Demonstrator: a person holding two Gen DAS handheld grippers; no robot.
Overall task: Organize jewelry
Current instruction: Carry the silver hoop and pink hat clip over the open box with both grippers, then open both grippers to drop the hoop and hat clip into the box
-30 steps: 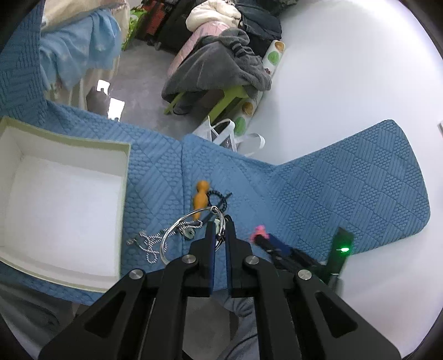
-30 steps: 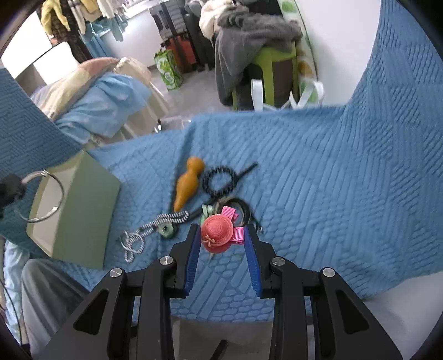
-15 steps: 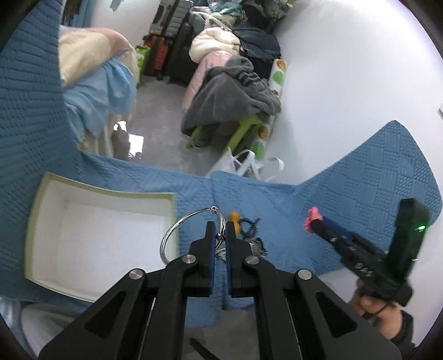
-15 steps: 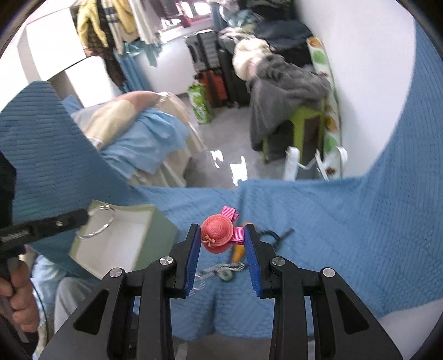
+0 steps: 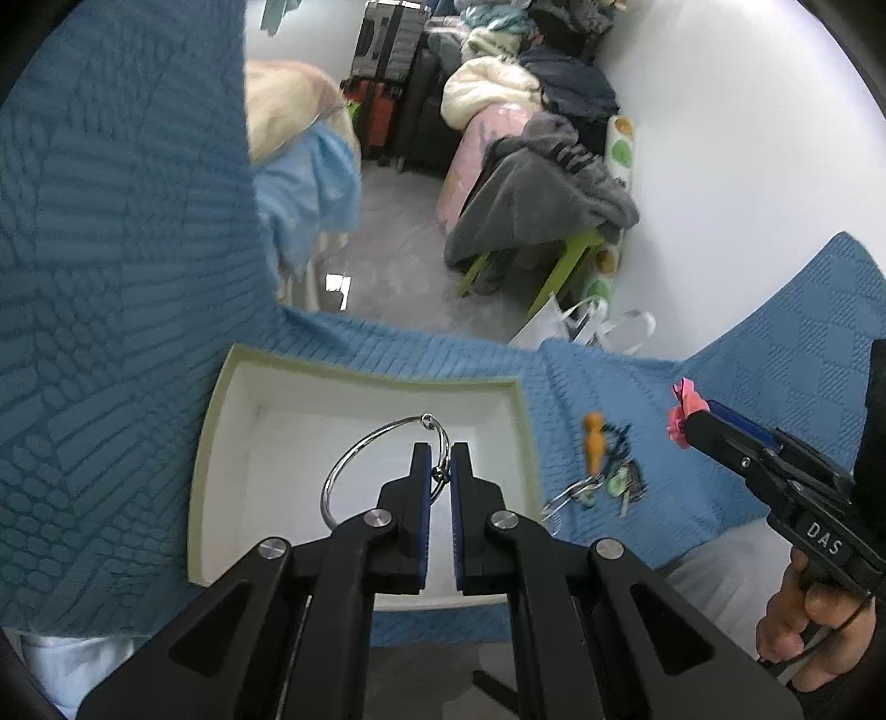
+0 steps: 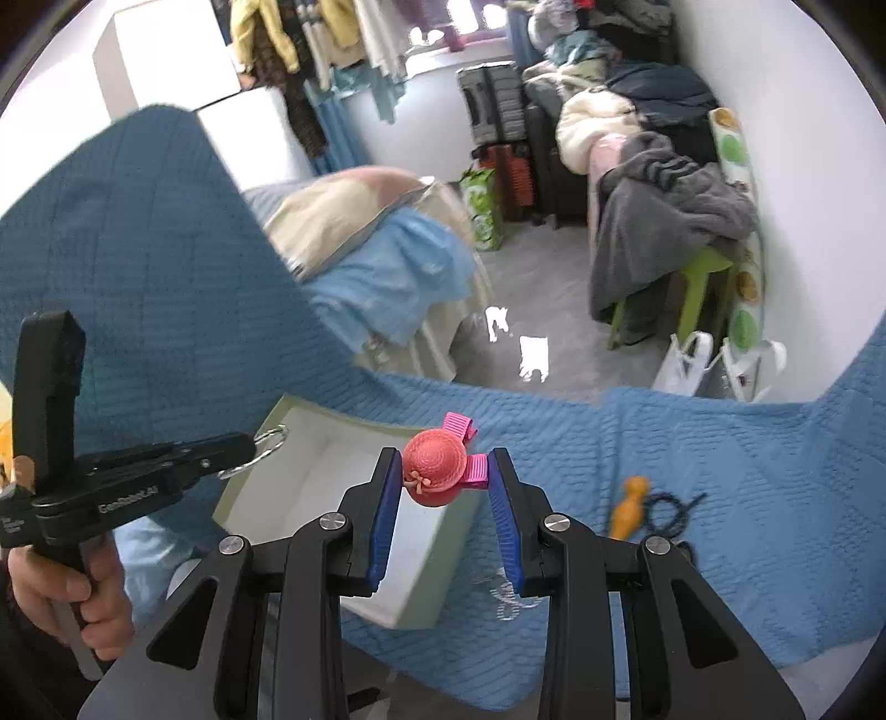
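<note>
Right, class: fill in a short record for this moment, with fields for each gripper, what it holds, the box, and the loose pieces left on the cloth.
left gripper: shut on the silver bangle, held above the open box
right gripper: shut on the pink hat hair clip, in the air, not over the box interior
box: white inside, pale green rim, nothing visible in it
cloth: blue, textured
loose pieces: orange bead piece, dark beaded loop, small tangled items beside them

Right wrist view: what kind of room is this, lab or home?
Most likely a lived-in bedroom at home, not a lab. A bed with a blue cover, clothes hanging by the window, suitcases against the wall and laundry heaped on a green stool all suggest it.
</note>
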